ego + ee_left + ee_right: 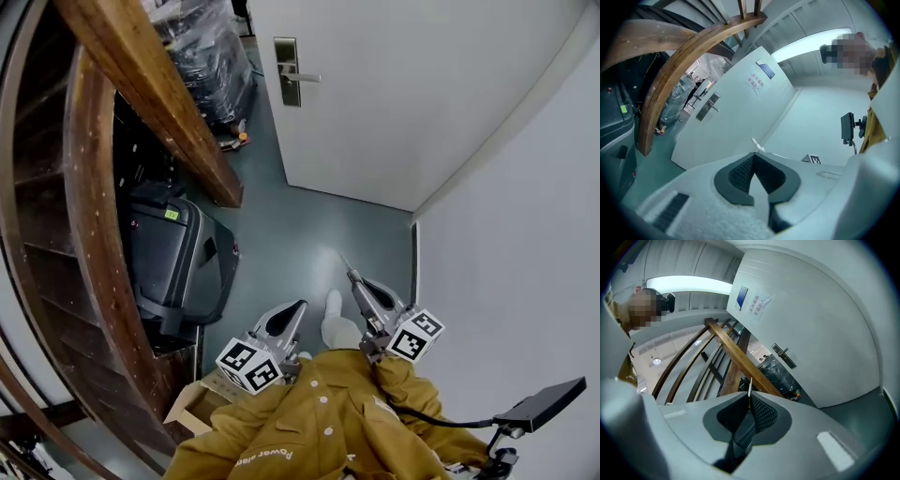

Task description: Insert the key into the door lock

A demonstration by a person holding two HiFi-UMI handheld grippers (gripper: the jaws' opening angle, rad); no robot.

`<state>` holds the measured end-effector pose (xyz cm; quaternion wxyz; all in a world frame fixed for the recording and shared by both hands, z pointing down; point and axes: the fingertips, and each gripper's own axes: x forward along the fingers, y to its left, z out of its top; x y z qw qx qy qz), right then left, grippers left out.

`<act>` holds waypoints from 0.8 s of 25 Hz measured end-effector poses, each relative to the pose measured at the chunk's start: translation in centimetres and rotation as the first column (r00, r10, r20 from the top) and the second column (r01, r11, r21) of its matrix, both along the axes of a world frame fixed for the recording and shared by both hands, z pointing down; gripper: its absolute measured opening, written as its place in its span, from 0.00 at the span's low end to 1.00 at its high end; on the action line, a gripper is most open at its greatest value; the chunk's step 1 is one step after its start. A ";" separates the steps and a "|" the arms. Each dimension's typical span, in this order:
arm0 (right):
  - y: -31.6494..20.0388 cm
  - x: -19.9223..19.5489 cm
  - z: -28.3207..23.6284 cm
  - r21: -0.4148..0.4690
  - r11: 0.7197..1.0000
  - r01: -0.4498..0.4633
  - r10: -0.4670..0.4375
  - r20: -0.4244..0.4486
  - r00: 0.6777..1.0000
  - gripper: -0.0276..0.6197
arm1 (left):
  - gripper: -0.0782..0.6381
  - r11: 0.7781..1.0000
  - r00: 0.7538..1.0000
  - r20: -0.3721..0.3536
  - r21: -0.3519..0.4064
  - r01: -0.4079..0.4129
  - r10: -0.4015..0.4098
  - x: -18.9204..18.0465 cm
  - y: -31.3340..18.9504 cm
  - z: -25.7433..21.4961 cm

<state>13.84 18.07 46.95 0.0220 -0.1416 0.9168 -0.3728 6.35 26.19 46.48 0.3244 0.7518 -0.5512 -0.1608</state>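
Key [750, 386], a thin metal blade, is clenched between the fingers [761, 411] of the right gripper [355, 278], and its tip sticks out past them toward the white door [403, 103]. The left gripper [300, 307], just beside it, has its fingers pressed together on nothing. Both hang over the grey floor [300, 234], well apart from the door lock [287, 71], a metal plate with a lever handle near the door's left edge.
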 end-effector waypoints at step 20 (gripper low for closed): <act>-22.4 -14.3 0.2 -0.060 0.991 0.116 -0.115 0.008 0.993 0.08 | 0.11 0.988 0.989 -0.015 -0.048 0.146 -0.146 -13.6 -21.6 -0.2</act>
